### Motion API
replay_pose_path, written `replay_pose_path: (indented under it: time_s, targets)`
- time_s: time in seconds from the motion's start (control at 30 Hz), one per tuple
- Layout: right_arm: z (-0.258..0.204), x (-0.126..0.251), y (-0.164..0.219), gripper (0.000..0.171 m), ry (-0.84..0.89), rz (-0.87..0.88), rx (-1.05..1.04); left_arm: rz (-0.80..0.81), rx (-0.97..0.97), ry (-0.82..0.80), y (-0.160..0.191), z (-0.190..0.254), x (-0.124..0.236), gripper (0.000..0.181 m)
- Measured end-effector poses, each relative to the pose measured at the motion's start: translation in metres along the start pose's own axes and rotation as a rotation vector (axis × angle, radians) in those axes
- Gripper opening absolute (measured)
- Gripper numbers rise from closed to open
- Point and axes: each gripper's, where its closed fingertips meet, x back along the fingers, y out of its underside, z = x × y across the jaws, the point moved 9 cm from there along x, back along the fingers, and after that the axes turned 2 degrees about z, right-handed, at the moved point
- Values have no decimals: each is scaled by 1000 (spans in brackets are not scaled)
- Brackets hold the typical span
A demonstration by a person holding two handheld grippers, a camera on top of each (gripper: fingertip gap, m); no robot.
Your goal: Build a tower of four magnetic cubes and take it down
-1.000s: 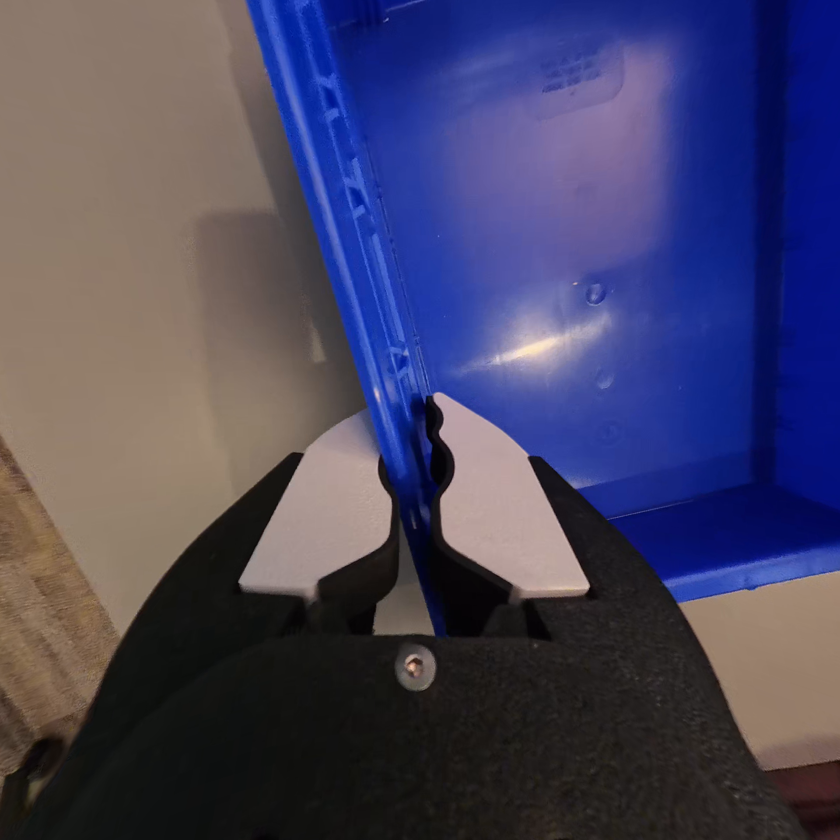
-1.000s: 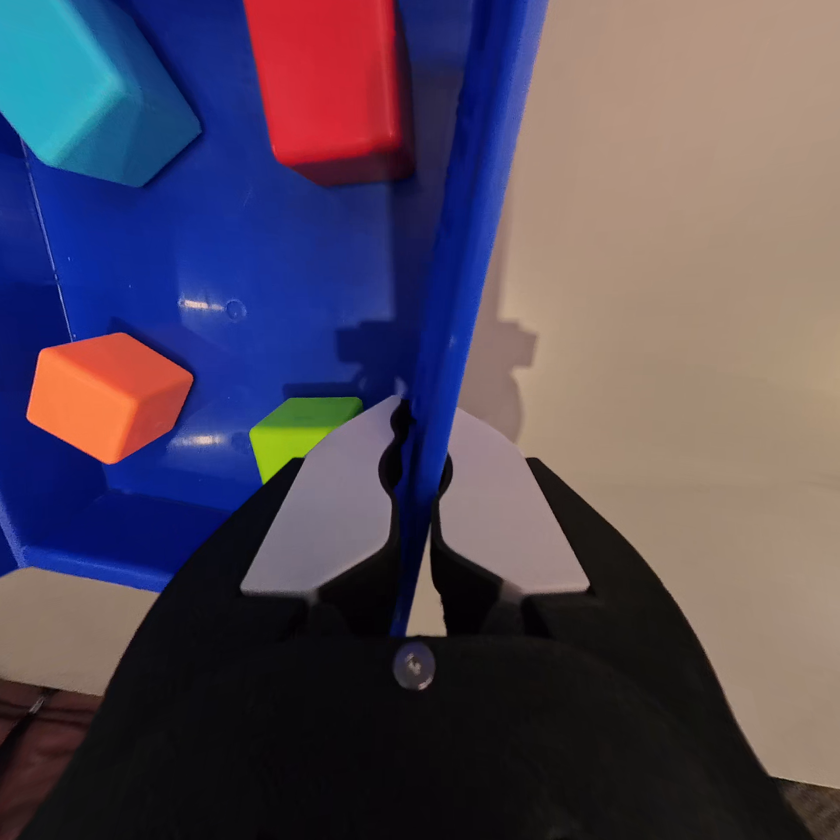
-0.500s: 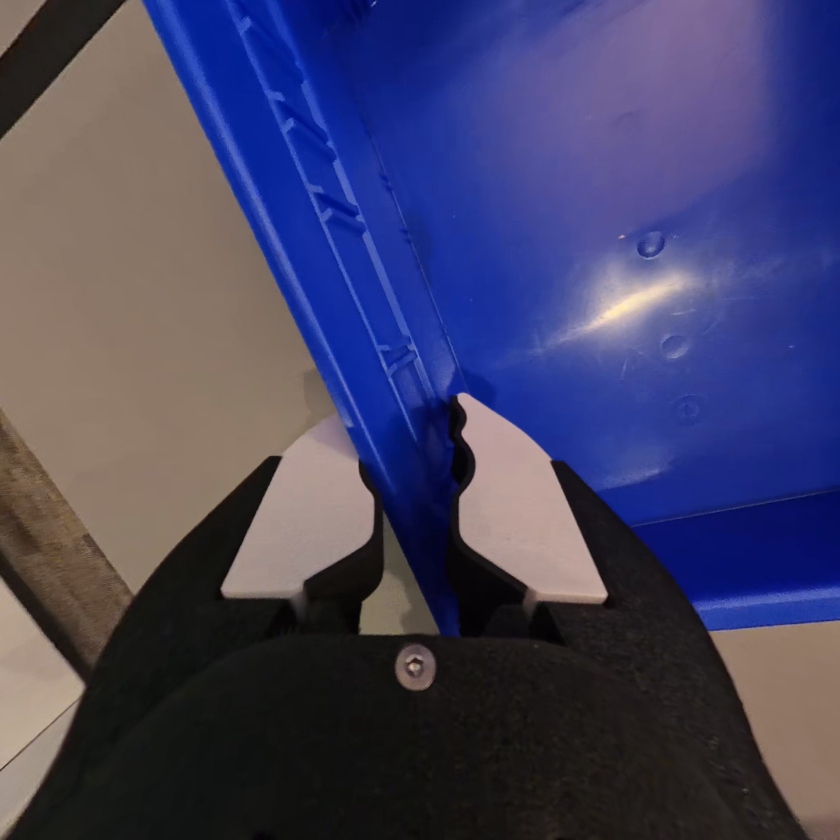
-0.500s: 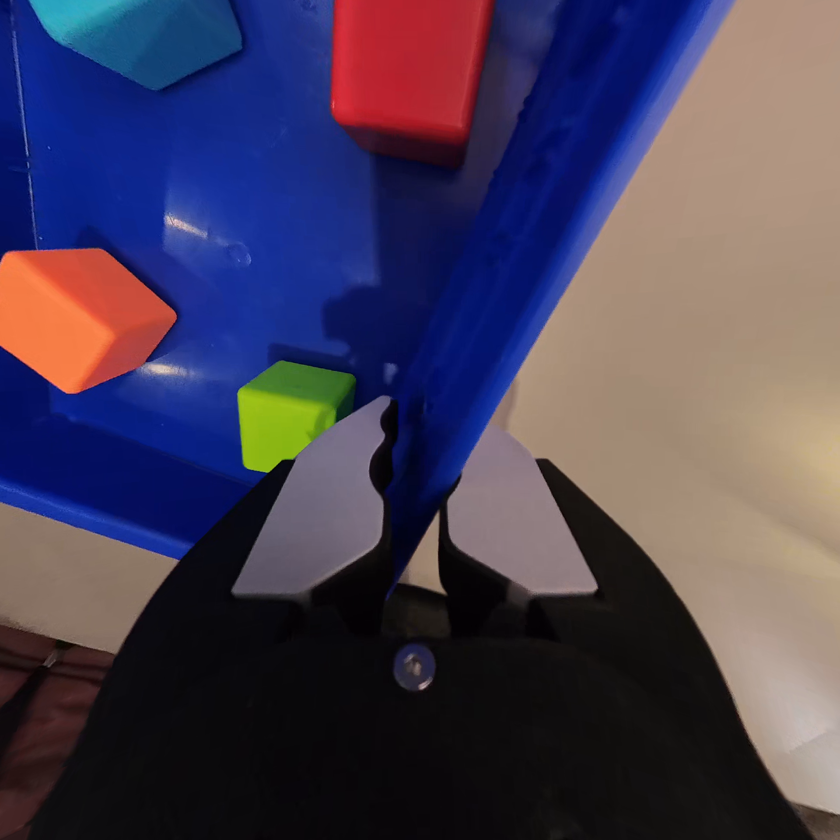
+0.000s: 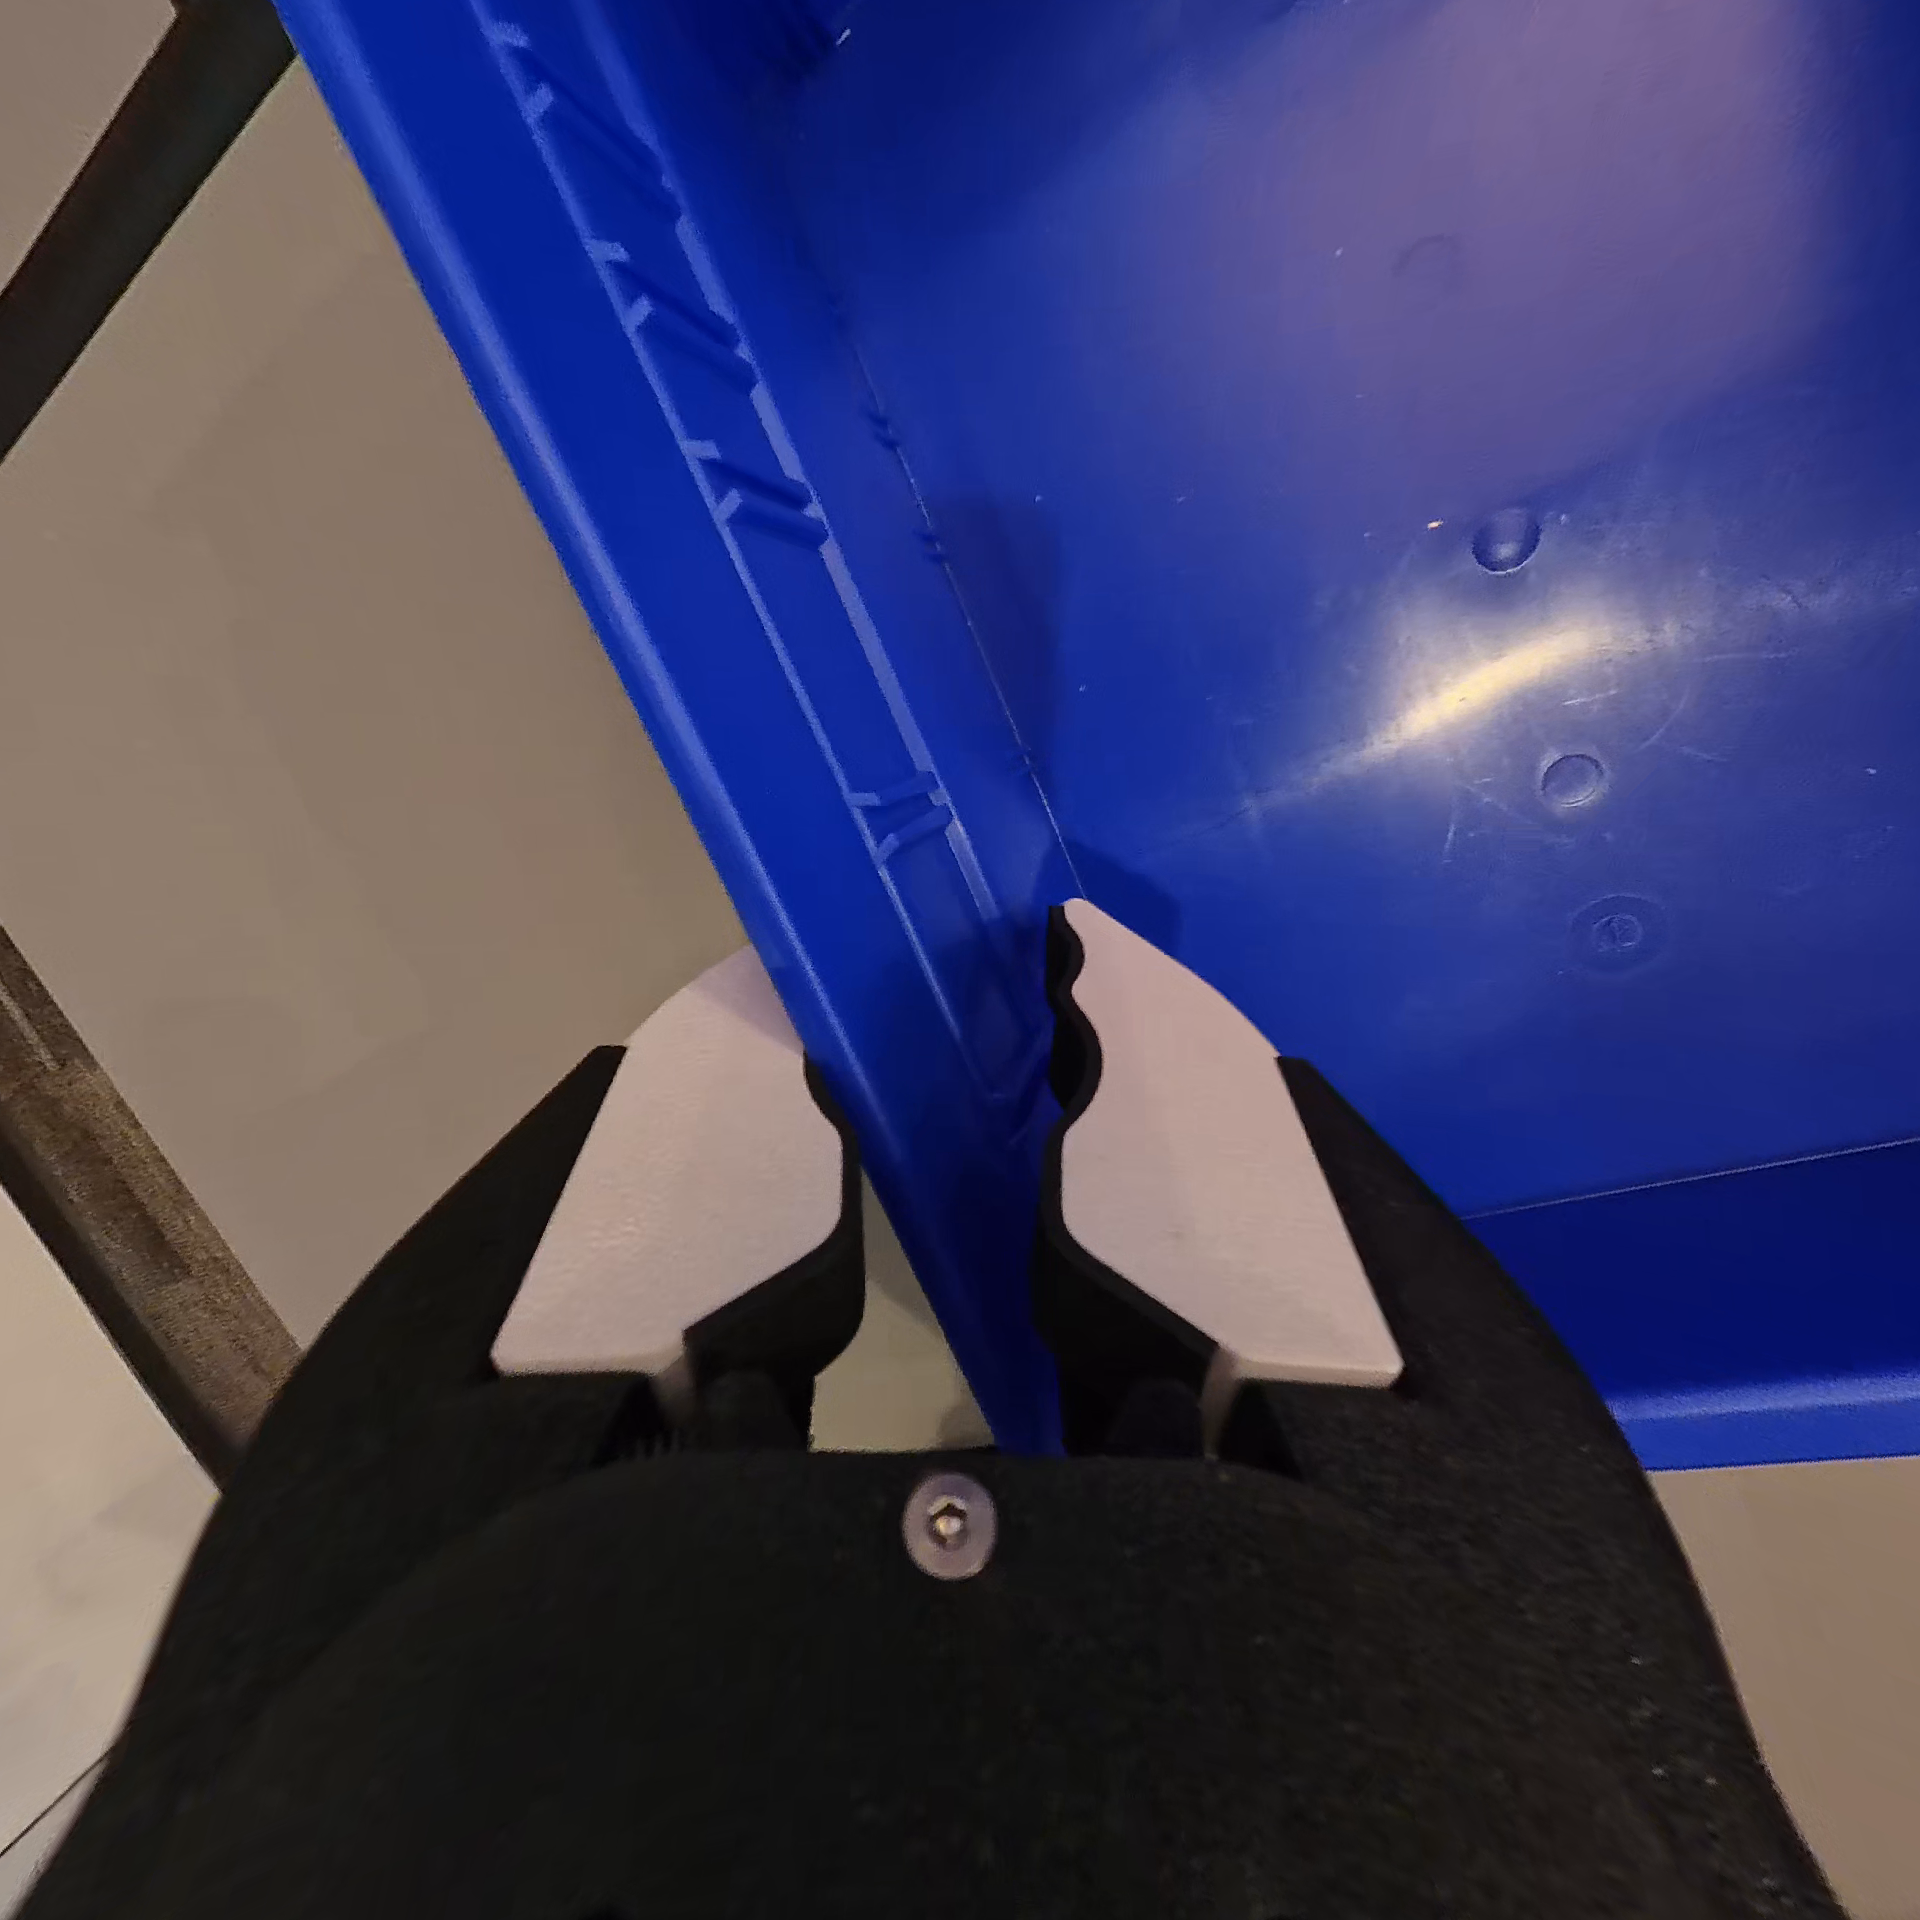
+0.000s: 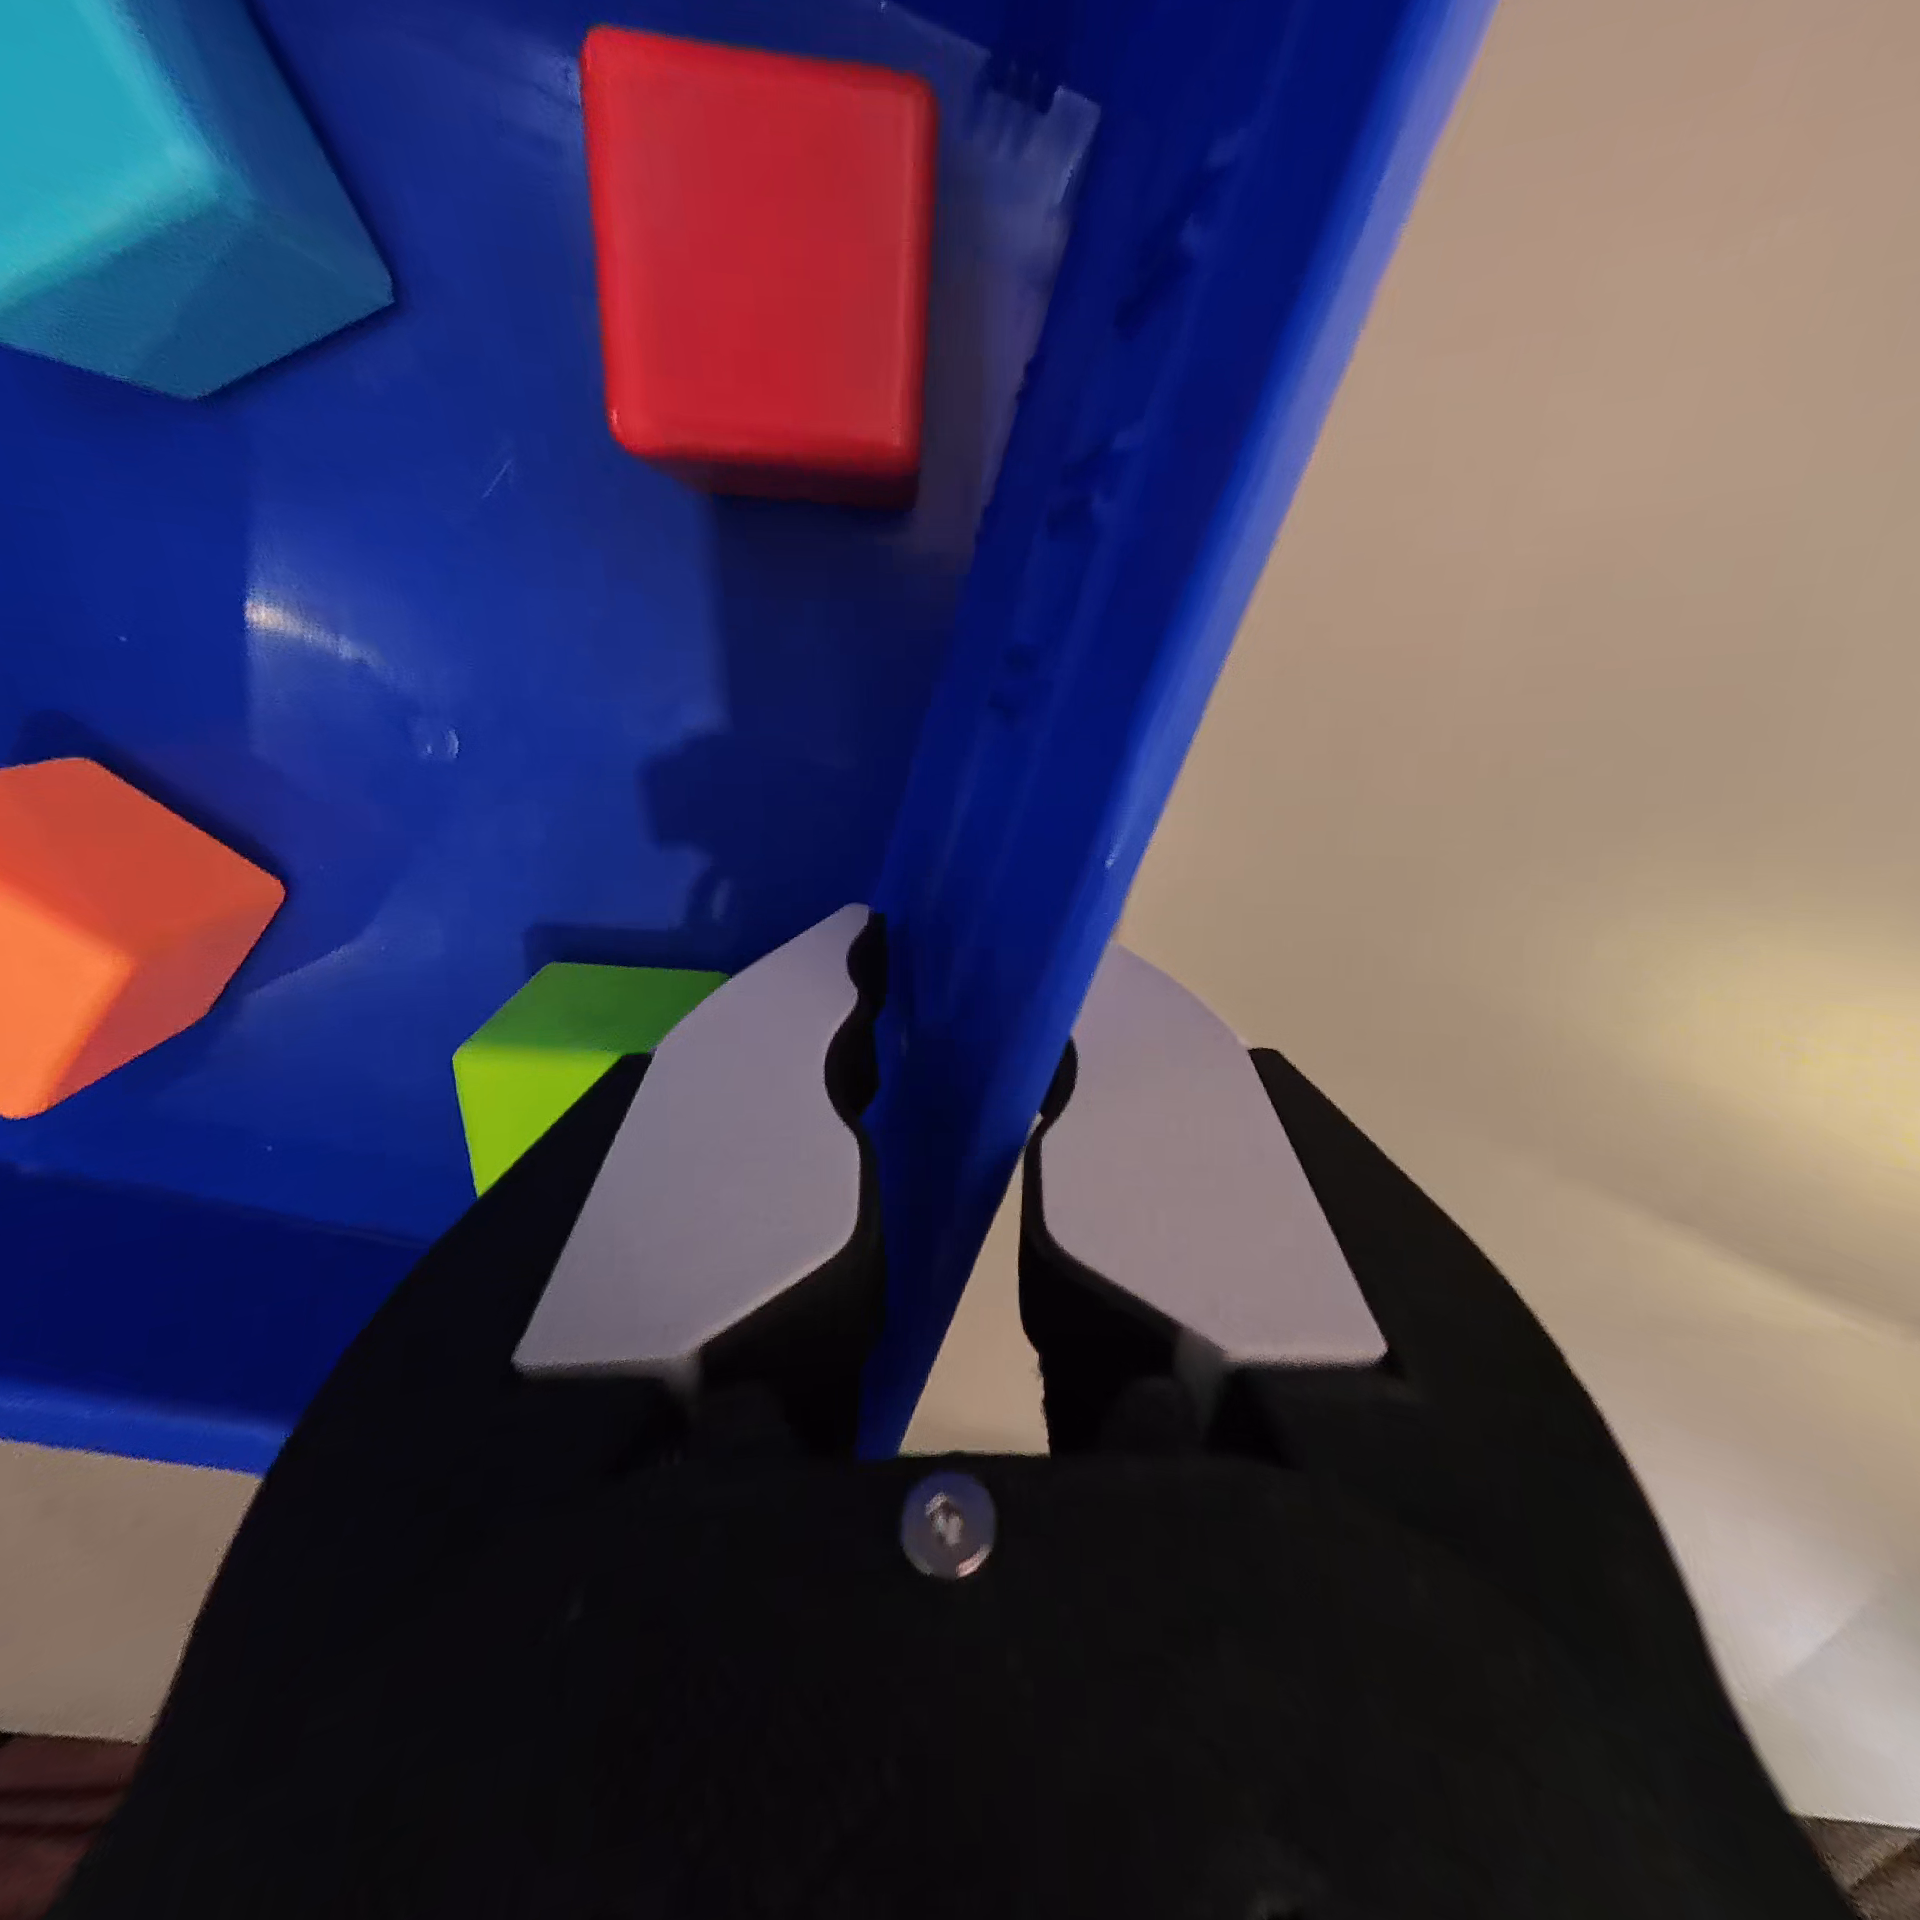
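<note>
Glossy blue plastic bin (image 5: pixel 1351 520): opposite walls are being clamped by left claw (image 5: pixel 940 1049) and right claw (image 6: pixel 961 1049); four loose cubes toward 10 o'clock; level carrying is being advised.

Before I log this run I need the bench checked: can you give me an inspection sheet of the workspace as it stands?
Surface: pale beige tabletop, bare where visible.
Job's things: four cubes inside the blue bin, all apart, none stacked: red cube, teal cube, orange cube, green cube.
Clutter: nothing seen.
Grippers: left tongs shut on the bin's left wall; right tongs shut on its right wall. The green cube sits close beside the right tongs' inner finger.
Cables: nothing seen.
Surroundings: dark bar and grey carpet strip past the table edge, left wrist view.
</note>
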Motion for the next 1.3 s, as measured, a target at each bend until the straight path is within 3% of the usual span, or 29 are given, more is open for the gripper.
replay_pose_path:
  time_s: [0.27,0.43,0.53,0.67,0.8,0.83,0.97,1.07,1.3]
  targets:
    - [4,-11,1,25,-89,-51,-53,59,1,113,0,-14,7,51]
    - [3,-13,-3,21,-89,-132,-43,221,61,193,4,-39,41,51]
    - [1,-14,-6,11,-119,-170,-67,408,132,126,14,-69,77,50]
    - [3,-15,-7,7,-175,-188,-107,794,257,17,34,-108,134,50]
    - [1,-14,-8,8,-143,-201,-110,1070,298,-35,56,-124,161,28]
    - [1,-14,-8,8,-142,-201,-114,1092,290,-31,59,-124,163,19]
    - [1,-15,-8,7,-144,-225,-152,1057,264,-16,60,-125,161,20]
    - [3,-15,-8,6,-178,-236,-161,1056,224,19,61,-123,162,6]
    - [19,-13,1,6,-219,-268,-205,1047,198,100,68,-122,167,6]
